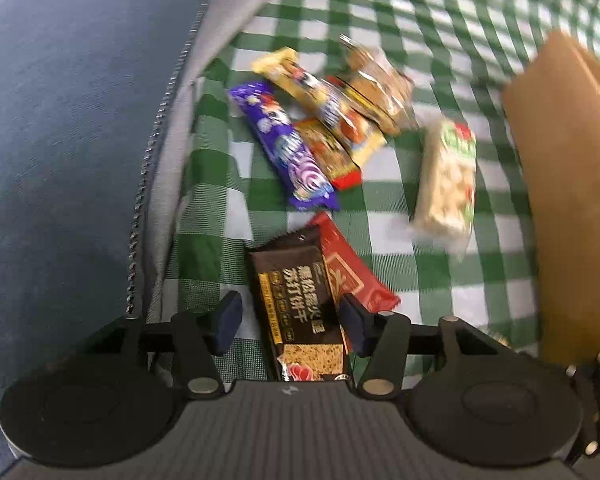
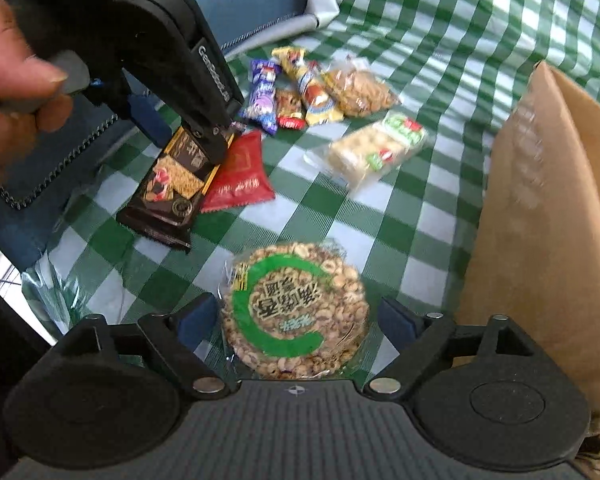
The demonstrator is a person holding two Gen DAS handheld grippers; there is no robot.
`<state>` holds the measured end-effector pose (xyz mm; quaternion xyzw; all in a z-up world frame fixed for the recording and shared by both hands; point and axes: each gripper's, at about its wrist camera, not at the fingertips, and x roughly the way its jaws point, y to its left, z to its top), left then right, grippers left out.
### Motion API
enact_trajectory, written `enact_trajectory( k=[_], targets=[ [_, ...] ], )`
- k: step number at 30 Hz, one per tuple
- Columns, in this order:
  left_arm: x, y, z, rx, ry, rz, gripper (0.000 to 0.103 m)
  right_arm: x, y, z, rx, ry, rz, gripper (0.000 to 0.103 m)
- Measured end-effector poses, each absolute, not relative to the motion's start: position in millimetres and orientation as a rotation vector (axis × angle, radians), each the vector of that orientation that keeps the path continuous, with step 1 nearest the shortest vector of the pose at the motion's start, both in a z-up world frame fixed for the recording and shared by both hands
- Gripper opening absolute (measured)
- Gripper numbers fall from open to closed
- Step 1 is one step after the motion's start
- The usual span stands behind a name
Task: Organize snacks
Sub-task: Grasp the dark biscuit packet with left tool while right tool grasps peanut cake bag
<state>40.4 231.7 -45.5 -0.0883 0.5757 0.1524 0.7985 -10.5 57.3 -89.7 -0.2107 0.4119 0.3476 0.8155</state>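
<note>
Nine snack packets (image 2: 260, 92) lie on one checked cloth (image 2: 420, 60); one cardboard box (image 2: 548, 208) at right, two grippers (image 2: 296, 320).

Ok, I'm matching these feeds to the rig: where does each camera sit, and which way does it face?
Left wrist: on the left gripper, looking down its fingers at the black packet between the open jaws; blue bag on the left.
Right wrist: on the right gripper, looking down at the round cake between the open jaws; the left gripper and the hand holding it show.
Shared: black packet, red packet, snack pile, cardboard box, checked cloth.
</note>
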Motion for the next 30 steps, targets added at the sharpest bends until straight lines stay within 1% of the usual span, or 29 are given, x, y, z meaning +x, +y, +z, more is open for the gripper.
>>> enact_trajectory(
  k=[3, 4, 5, 6, 7, 9, 15, 18, 21, 24, 28, 30],
  targets=[
    [43, 224, -52, -0.122, 1.257, 0.318, 0.058, -11, 59, -94, -0.466, 0.895, 0.739, 0.088],
    [43, 223, -53, -0.115, 1.255, 0.317, 0.053, -11, 60, -96, -0.471, 0.896, 0.739, 0.088],
    [43, 223, -53, -0.11, 1.251, 0.321, 0.05, -11, 60, -96, -0.473, 0.896, 0.74, 0.088],
    [42, 224, -52, -0.108, 1.242, 0.327, 0.045, -12, 59, -96, -0.473, 0.894, 0.741, 0.085],
    [41, 225, -50, -0.106, 1.232, 0.335, 0.043, -12, 58, -96, -0.475, 0.891, 0.739, 0.082],
    [39, 226, -44, -0.111, 1.202, 0.349, 0.038, -13, 57, -95, -0.473, 0.887, 0.743, 0.082],
    [35, 232, -23, -0.166, 1.079, 0.365, 0.038, -17, 53, -79, -0.446, 0.82, 0.736, 0.081],
    [35, 232, -17, -0.217, 1.036, 0.317, 0.038, -15, 52, -76, -0.435, 0.814, 0.728, 0.081],
    [40, 227, -25, -0.26, 1.077, 0.236, 0.037, -13, 55, -83, -0.456, 0.846, 0.708, 0.081],
    [43, 217, -33, -0.223, 1.124, 0.197, 0.037, -9, 55, -89, -0.467, 0.87, 0.696, 0.081],
    [44, 214, -41, -0.198, 1.168, 0.248, 0.038, -8, 56, -90, -0.468, 0.877, 0.697, 0.081],
    [43, 218, -41, -0.198, 1.172, 0.28, 0.04, -8, 56, -91, -0.474, 0.88, 0.698, 0.082]
  ],
)
